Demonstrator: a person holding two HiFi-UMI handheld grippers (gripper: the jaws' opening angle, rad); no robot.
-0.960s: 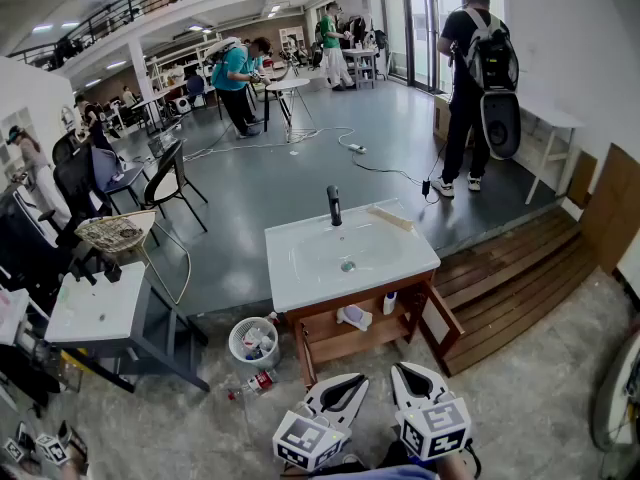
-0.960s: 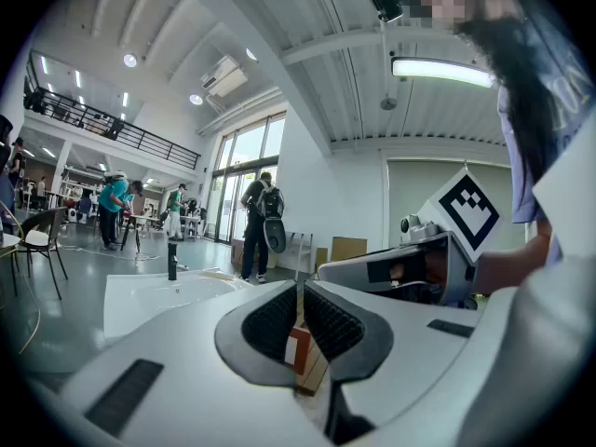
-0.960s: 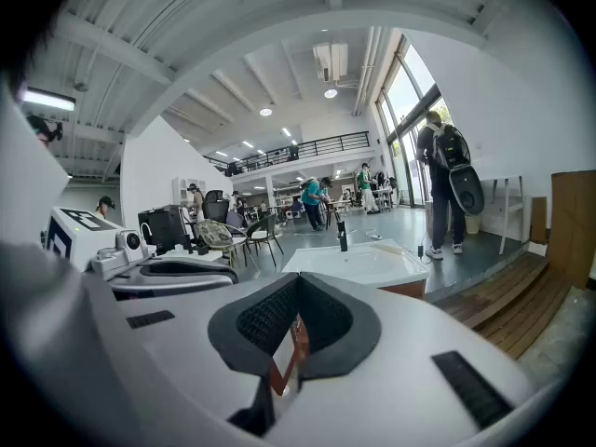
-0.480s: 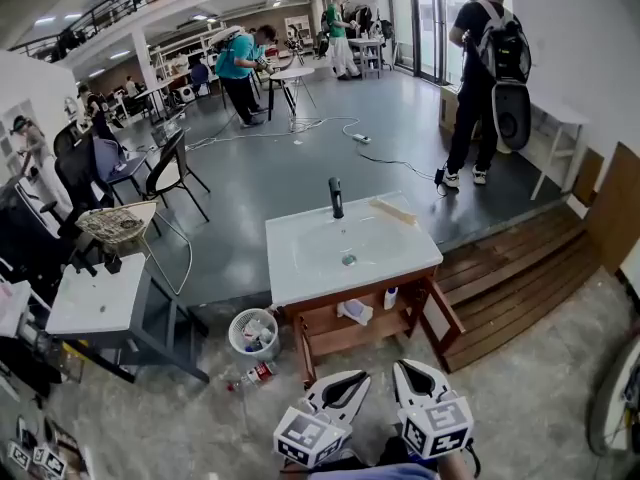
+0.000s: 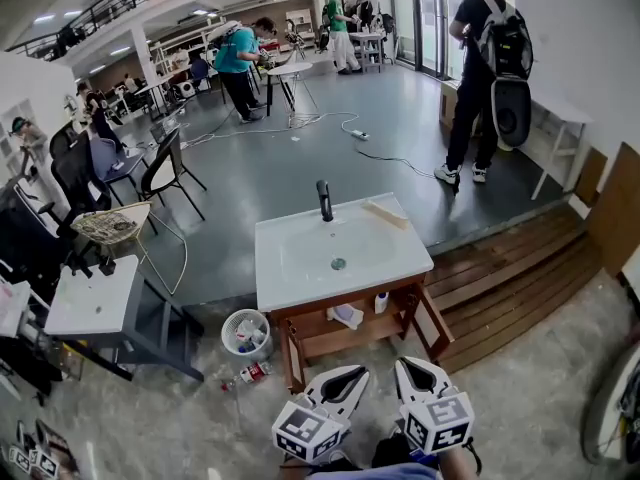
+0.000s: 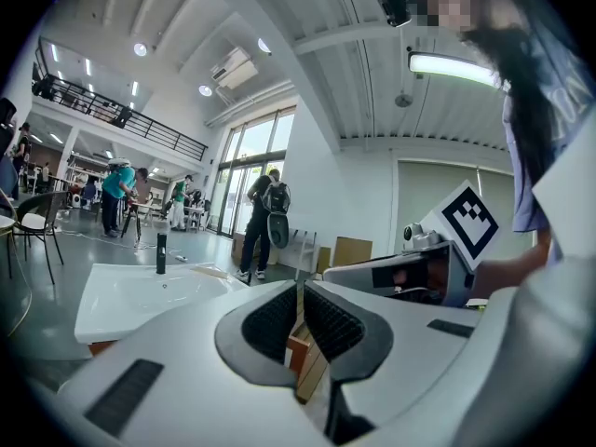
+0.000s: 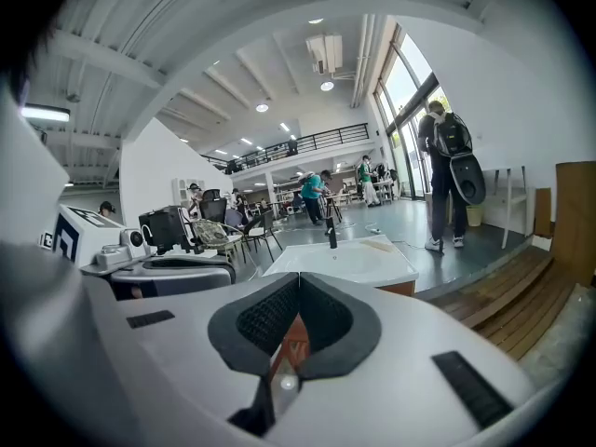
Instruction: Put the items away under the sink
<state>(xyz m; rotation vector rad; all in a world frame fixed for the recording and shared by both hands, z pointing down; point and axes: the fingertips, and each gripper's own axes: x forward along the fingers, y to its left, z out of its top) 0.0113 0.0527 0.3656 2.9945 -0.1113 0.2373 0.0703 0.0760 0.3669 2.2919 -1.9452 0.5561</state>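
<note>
1. At the far left a woven basket [image 5: 118, 239] sits on a chair; what it holds is too small to make out.
2. A white mesh bin [image 5: 240, 354] stands on the floor just beside the cabinet's left leg, with mixed litter inside.
3. A red-labelled bottle [image 5: 255, 372] lies on its side on the floor, near the front of the bin.
4. The left gripper [image 5: 347, 382] is held low at the bottom edge, in front of the cabinet. Its jaws are pressed together with nothing between them.
5. The sink [image 5: 300, 293] is a white basin on a wooden cabinet, with a dark faucet [image 5: 324, 200] at the back.
6. The open shelf [image 5: 325, 338] under the sink holds a crumpled white item [image 5: 348, 315] and, to its right, a small white bottle [image 5: 381, 302] standing upright.
7. The right gripper [image 5: 412, 376] is level with the left one, just beside it. Its jaws are also closed tight and carry nothing.
8. The cabinet door [image 5: 438, 323] stands swung open at the right.
</note>
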